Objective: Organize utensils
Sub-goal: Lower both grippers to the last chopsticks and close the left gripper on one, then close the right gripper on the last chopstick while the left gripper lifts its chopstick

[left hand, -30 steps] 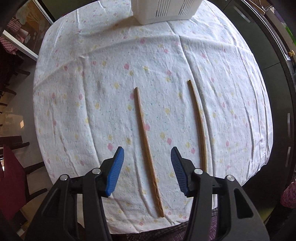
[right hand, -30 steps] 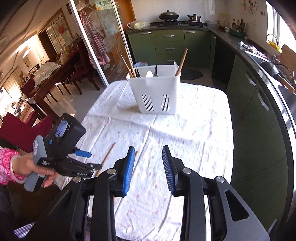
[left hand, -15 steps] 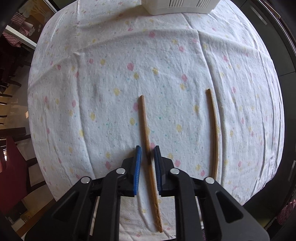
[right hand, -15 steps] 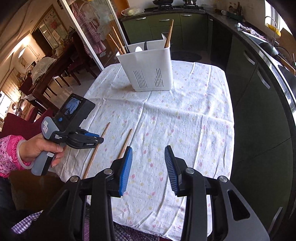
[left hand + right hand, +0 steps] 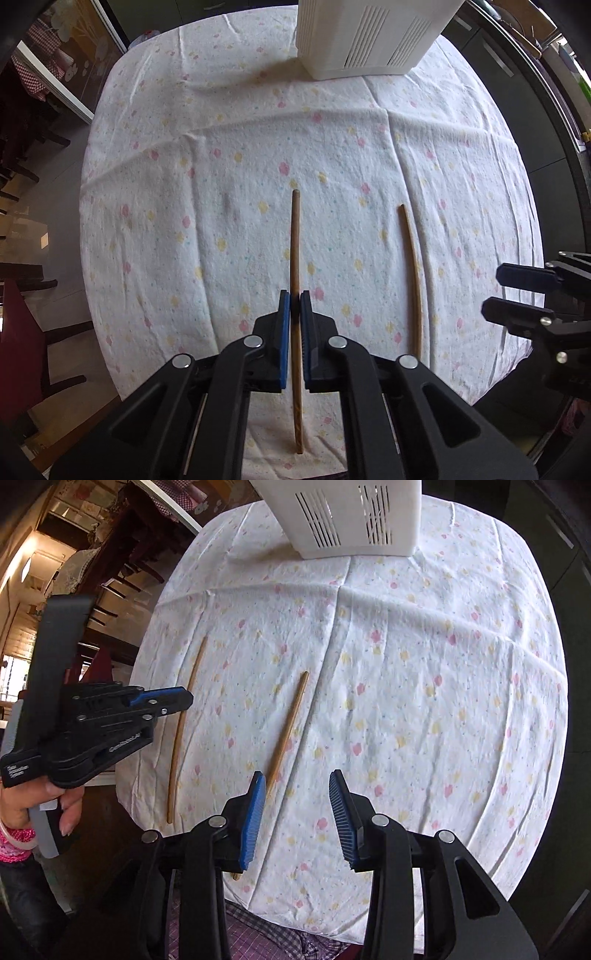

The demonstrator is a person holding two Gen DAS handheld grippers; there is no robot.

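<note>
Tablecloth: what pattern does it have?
White tablecloth scattered with small pink and yellow flowers; the left wrist view shows it best.

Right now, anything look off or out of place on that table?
Two chopsticks lie loose on the tablecloth instead of in the white caddy. The left gripper is shut on one chopstick; the other chopstick lies beside the open right gripper, outside its jaws. Nothing is spilled or damaged.

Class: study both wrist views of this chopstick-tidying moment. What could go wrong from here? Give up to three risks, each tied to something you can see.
1. The left tongs pinch the held chopstick with much length on both sides, so it may swivel.
2. The right tongs stand open with the other chopstick beside the left pad, not between; closing now would probably miss.
3. The creased tablecloth could snag a dragged tip.
</note>
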